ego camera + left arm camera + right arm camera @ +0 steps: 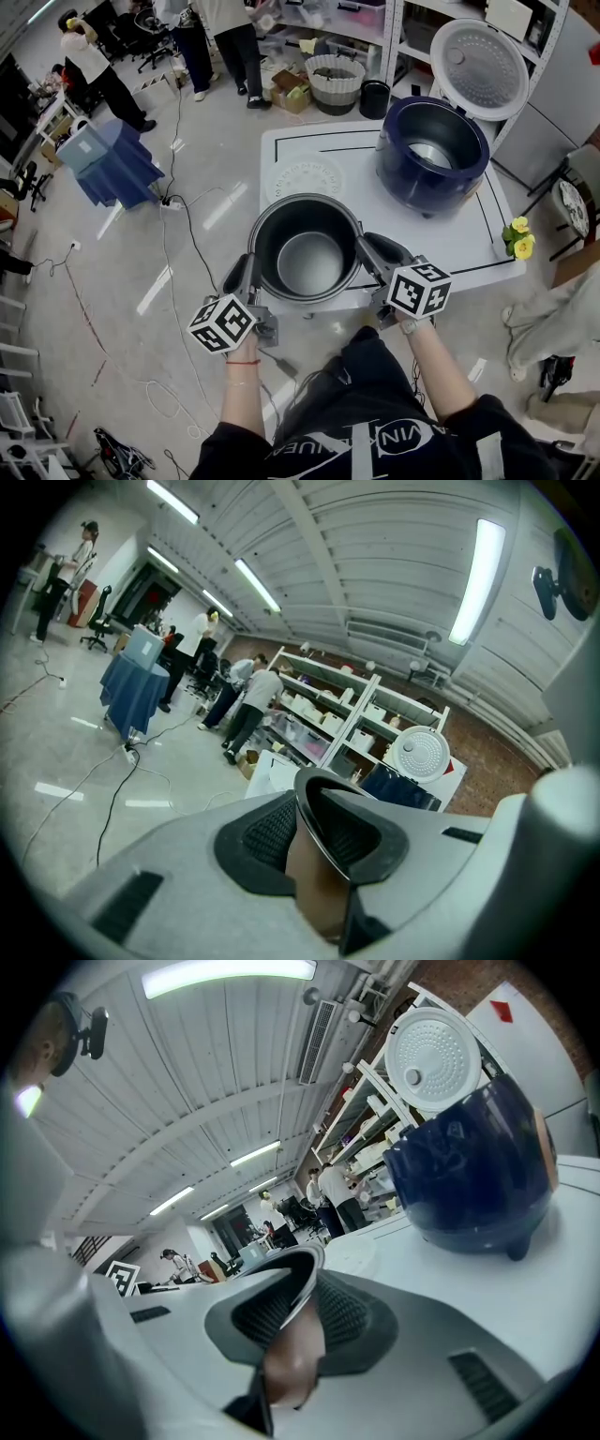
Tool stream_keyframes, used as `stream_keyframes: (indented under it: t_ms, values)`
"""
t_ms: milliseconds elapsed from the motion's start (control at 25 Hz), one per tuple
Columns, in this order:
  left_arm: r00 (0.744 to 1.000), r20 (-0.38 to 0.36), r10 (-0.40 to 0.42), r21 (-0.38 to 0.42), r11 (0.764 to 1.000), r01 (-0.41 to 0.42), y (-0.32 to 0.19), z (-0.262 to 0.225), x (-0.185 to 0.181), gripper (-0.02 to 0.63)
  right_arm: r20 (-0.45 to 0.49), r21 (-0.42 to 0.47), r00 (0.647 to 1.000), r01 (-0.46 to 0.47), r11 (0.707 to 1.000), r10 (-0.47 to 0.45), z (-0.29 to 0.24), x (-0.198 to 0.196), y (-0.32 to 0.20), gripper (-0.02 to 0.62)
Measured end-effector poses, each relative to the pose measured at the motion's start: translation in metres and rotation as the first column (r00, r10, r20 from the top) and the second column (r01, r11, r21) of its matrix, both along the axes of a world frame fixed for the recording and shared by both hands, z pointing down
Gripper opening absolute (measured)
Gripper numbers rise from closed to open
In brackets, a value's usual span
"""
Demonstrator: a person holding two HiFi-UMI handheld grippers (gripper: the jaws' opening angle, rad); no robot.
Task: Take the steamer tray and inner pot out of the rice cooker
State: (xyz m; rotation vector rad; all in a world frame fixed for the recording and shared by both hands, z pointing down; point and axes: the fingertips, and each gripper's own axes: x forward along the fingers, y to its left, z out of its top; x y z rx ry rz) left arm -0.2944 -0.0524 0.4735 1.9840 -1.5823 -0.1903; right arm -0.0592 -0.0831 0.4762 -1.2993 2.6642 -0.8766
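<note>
The dark metal inner pot (307, 248) hangs between my two grippers over the front edge of the white table (469, 246). My left gripper (251, 269) is shut on the pot's left rim, and my right gripper (364, 246) is shut on its right rim. In the left gripper view the thin rim (323, 803) runs between the ribbed pads; the right gripper view shows the same rim (298, 1293). The dark blue rice cooker (431, 155) stands at the back right with its white lid (478, 58) raised. The white steamer tray (302, 178) lies flat on the table behind the pot.
Yellow flowers (518, 236) sit at the table's right edge. Cables (178, 216) trail over the floor to the left, near a blue-draped table (112, 159). People (234, 42) stand by shelves and a basket (335, 82) at the back.
</note>
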Motion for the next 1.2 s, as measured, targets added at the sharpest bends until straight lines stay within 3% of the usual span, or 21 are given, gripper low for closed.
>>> stream_keyframes:
  t_ms: [200,400,760,1040,1200]
  values:
    - [0.999,0.047,0.027,-0.002,1.000,-0.027,0.000,0.000,0.001,0.074,-0.074,0.027,0.996,0.044,0.999,-0.042,-0.001,-0.001,0.002,0.078]
    - [0.987,0.158,0.031,0.011,0.999,-0.033,0.001,-0.006,-0.001,0.074,-0.120,0.056,0.991,0.064,0.996,-0.057,-0.006,0.003,0.003,0.069]
    - [0.976,0.218,0.018,0.093,0.995,-0.039,-0.004,-0.032,0.001,0.066,-0.140,0.149,0.990,0.050,0.988,-0.029,-0.035,0.007,-0.001,0.025]
    - [0.975,0.224,0.016,0.157,0.986,-0.052,-0.008,-0.057,0.002,0.034,-0.155,0.232,0.988,0.039,0.972,-0.002,-0.060,0.009,-0.005,0.003]
    - [0.958,0.288,0.015,0.194,0.978,-0.074,-0.009,-0.071,0.004,0.029,-0.183,0.274,0.983,0.051,0.960,0.000,-0.071,0.007,-0.004,-0.002]
